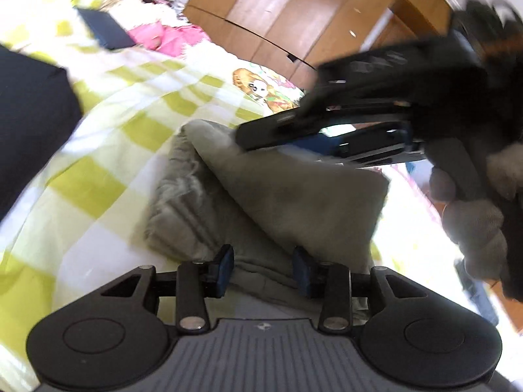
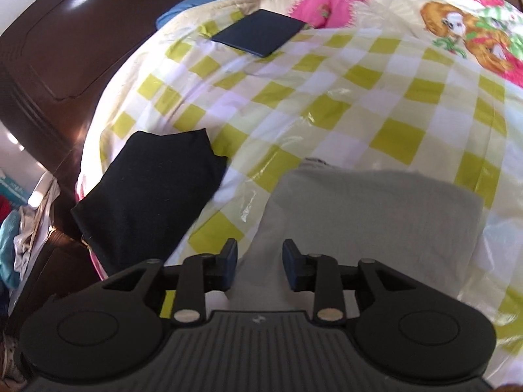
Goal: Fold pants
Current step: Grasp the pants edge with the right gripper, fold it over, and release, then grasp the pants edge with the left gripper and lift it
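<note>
The grey pants [image 1: 261, 192] lie folded in a thick bundle on the checked bedspread [image 1: 108, 124]. My left gripper [image 1: 264, 269] is open, its blue pads on either side of the pants' near edge. In the left wrist view the right gripper [image 1: 258, 137] is blurred and hovers over the far end of the bundle. In the right wrist view the pants [image 2: 366, 219] show as a flat grey rectangle. My right gripper [image 2: 260, 261] is open just above their near left part and holds nothing.
A folded black garment [image 2: 150, 196] lies left of the pants near the bed's edge. A dark flat rectangle [image 2: 258, 32] lies farther up the bed. A pink and cartoon-print quilt [image 2: 457, 29] covers the far side. A dark wooden headboard [image 2: 49, 65] and a wooden wardrobe [image 1: 294, 9] border the bed.
</note>
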`<action>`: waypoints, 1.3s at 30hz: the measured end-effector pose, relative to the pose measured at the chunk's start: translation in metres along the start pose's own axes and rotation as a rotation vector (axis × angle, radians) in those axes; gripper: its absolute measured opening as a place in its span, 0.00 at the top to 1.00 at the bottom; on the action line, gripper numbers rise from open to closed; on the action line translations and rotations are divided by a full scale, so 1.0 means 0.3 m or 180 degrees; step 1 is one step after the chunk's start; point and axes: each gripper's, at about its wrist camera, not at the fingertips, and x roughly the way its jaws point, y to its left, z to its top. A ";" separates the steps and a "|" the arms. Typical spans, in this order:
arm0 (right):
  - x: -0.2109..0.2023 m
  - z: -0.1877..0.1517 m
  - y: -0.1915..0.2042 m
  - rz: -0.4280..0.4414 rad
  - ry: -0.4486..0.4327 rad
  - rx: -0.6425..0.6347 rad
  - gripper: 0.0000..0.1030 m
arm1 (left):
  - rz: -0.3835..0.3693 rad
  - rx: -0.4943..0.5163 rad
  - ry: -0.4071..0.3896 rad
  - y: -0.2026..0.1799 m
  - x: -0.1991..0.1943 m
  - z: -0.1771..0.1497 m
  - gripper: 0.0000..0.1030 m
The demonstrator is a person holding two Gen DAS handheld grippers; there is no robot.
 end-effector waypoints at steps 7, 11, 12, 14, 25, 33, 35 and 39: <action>0.101 0.156 0.016 -0.0290 0.0096 -0.0620 0.59 | -0.0108 -0.0146 -0.0016 0.004 -0.067 -0.011 0.47; 0.206 0.219 0.002 -0.0229 0.0324 -0.0861 0.58 | -0.0095 -0.0052 -0.0002 -0.005 -0.086 -0.011 0.46; 0.225 0.228 -0.002 -0.0180 0.0408 -0.0854 0.57 | -0.0075 -0.0031 -0.0006 -0.013 -0.092 -0.014 0.45; 0.246 0.234 -0.006 -0.0097 0.0479 -0.0877 0.57 | -0.0088 -0.0044 0.0001 -0.023 -0.095 -0.013 0.44; 0.315 0.212 0.021 -0.0313 0.0743 -0.1170 0.80 | 0.0012 -0.0381 0.0135 -0.034 -0.088 0.014 0.39; 0.147 0.218 -0.086 -0.0154 0.0388 -0.0608 0.94 | 0.0536 -0.0109 0.0187 -0.066 -0.056 0.012 0.77; 0.087 0.205 -0.123 -0.0133 0.0259 -0.0437 0.94 | 0.0549 -0.0077 0.0170 -0.075 -0.059 0.017 0.78; -0.053 0.179 -0.202 -0.0067 -0.0061 -0.0102 0.95 | 0.0516 0.0120 0.0074 -0.128 -0.073 0.044 0.79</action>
